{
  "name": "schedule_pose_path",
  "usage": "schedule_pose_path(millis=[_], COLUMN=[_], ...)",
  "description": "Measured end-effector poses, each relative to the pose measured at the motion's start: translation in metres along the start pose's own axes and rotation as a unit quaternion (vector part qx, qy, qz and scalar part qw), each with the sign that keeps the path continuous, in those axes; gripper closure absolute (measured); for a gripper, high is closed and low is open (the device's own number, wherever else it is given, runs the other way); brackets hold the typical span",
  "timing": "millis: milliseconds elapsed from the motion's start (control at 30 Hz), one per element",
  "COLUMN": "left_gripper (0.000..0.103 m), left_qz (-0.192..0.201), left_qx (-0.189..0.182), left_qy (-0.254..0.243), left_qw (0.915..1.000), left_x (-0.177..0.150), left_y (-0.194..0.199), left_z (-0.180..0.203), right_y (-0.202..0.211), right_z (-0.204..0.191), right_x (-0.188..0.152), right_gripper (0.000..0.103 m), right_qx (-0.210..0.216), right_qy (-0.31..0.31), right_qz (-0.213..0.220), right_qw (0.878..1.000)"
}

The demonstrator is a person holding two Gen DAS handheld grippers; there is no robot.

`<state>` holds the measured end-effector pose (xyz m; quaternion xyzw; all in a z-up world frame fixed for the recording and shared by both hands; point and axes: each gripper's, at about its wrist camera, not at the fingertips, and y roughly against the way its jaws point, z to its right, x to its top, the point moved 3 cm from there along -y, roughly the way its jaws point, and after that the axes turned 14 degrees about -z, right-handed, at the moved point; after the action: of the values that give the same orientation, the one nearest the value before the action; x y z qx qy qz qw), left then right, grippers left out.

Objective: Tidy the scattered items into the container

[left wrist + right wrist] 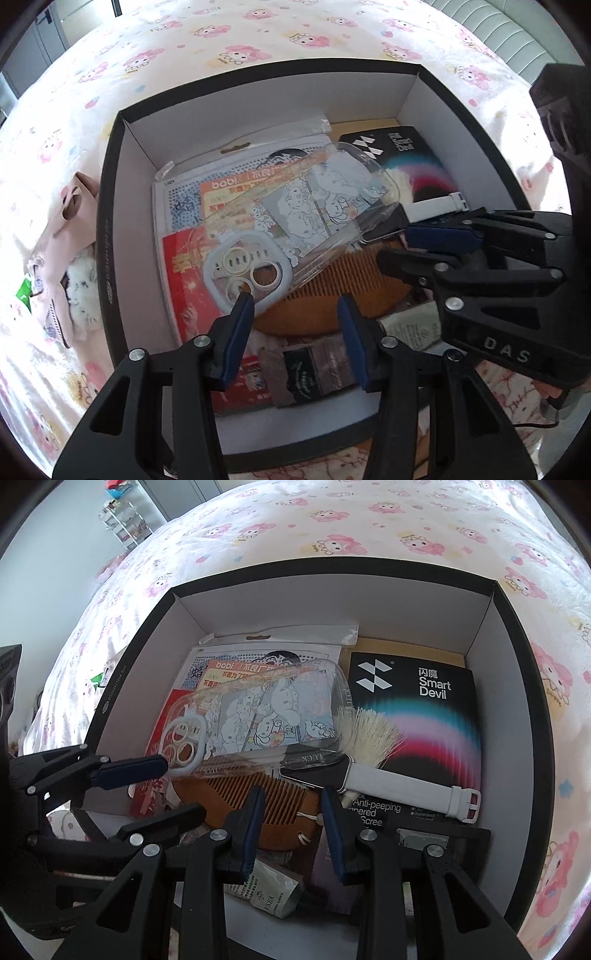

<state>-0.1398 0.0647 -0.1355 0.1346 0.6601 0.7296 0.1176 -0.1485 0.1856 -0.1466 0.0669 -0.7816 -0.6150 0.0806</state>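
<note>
A black box with white inner walls point(258, 110) point(509, 686) sits on the bed and holds several items. A clear phone case point(295, 214) point(266, 712) with cartoon art lies on top. Under it are a wooden comb point(332, 291) point(280, 801), a black Smart Devil pack point(402, 155) point(424, 709), a white-strapped watch point(388, 782) and a pale brush point(369, 734). My left gripper point(295, 295) is open over the box, one fingertip at the case's camera ring. My right gripper point(293, 794) is open above the comb and also shows in the left wrist view point(391, 243).
The bed sheet point(258, 33) point(369, 524) with pink cartoon print surrounds the box. A pink pouch and a white fluffy item point(79, 284) lie left of the box. Small sachets point(269, 893) and a dark packet point(314, 373) lie at the box's near end.
</note>
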Motion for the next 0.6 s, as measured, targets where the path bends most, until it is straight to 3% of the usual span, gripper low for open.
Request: schedule_pose_path(millis=[167, 233, 367, 500, 600], left_gripper=[0.056, 0.059, 0.059, 0.059, 0.059], left_qz=[0.006, 0.013, 0.008, -0.006, -0.007], left_qx=[0.039, 0.026, -0.034, -0.020, -0.034], left_qy=[0.042, 0.052, 0.026, 0.026, 0.048], left_qw=[0.9984, 0.9982, 0.9991, 0.9994, 0.9982], left_x=[0.022, 0.020, 0.006, 0.009, 0.020], left_y=[-0.006, -0.001, 0.005, -0.004, -0.006], left_z=[-0.017, -0.021, -0.013, -0.014, -0.025], right_y=[0.000, 0.004, 0.004, 0.002, 0.000], right_z=[0.001, 0.001, 0.002, 0.001, -0.001], right_x=[0.008, 0.009, 0.011, 0.022, 0.031], right_gripper=[0.075, 0.075, 0.075, 0.075, 0.075], right_qx=[0.002, 0.004, 0.003, 0.006, 0.012], right_qy=[-0.009, -0.012, -0.017, -0.020, -0.022], right_qz=[-0.001, 0.008, 0.010, 0.008, 0.003], right_qw=[1.000, 1.000, 1.000, 1.000, 1.000])
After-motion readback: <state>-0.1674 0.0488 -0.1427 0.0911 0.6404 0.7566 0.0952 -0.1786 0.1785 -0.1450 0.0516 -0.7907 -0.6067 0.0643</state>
